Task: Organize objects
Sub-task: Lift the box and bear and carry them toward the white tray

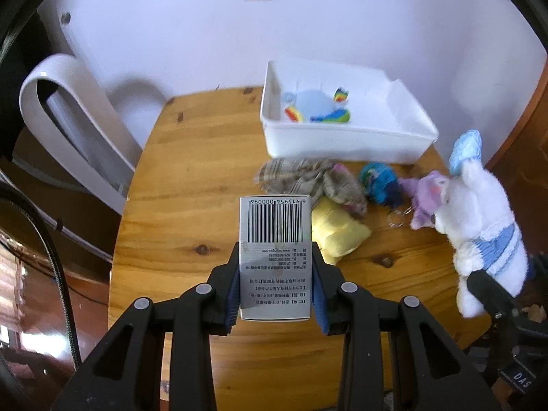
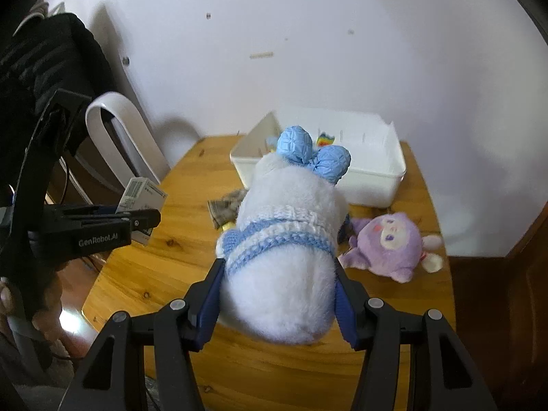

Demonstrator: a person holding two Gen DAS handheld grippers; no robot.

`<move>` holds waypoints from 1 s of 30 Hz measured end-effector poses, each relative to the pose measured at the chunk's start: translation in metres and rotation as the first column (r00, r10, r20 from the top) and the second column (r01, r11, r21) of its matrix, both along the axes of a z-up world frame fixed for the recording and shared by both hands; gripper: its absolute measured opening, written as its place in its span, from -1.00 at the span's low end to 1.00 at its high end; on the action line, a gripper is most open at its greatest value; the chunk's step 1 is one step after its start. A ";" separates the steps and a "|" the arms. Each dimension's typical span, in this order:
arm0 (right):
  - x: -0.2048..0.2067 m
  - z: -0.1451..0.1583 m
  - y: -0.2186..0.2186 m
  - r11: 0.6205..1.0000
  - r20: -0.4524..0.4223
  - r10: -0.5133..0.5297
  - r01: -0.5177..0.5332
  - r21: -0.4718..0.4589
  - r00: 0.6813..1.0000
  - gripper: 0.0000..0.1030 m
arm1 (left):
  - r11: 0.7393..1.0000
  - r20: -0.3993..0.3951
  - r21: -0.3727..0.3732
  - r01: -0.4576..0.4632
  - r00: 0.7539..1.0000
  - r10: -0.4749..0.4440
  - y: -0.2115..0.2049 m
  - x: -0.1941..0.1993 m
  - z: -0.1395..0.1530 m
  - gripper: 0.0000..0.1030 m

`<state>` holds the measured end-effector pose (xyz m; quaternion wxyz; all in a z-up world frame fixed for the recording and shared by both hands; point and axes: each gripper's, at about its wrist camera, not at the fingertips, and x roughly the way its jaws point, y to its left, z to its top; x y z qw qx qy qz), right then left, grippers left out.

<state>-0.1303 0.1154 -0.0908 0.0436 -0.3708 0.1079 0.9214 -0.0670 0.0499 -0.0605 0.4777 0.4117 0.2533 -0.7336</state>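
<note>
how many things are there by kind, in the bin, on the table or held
Plush toys: 4 (rainbow one in the bin, white one in the right gripper, purple one, blue one)
Boxes: 1 (box in the left gripper)
Cloths: 1 (plaid)
Yellow cushions: 1
Bins: 1
Total: 8

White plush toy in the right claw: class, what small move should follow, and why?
Probably carry the white plush toy forward over the white bin and let go: the right claw already grips it above the table, and the bin has room.
</note>
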 end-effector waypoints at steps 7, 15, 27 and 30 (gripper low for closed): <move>0.013 0.022 0.002 1.000 -0.073 -0.004 0.005 0.012 0.997 0.12 | 0.996 -0.042 -0.092 0.015 0.999 -0.019 0.005 -0.005 0.051 -0.28; 0.018 0.053 0.014 1.000 -0.161 -0.004 0.009 0.029 0.987 0.12 | 0.986 -0.047 -0.160 0.036 0.998 -0.044 -0.012 -0.020 0.103 -0.28; -0.010 0.113 0.051 0.998 -0.267 -0.031 0.043 0.040 0.963 0.13 | 0.946 0.026 -0.310 0.098 0.995 -0.094 -0.043 -0.081 0.170 -0.28; -0.023 0.126 0.062 0.997 -0.289 -0.045 0.059 0.042 0.956 0.13 | 0.934 0.037 -0.345 0.098 0.995 -0.090 -0.054 -0.095 0.181 -0.28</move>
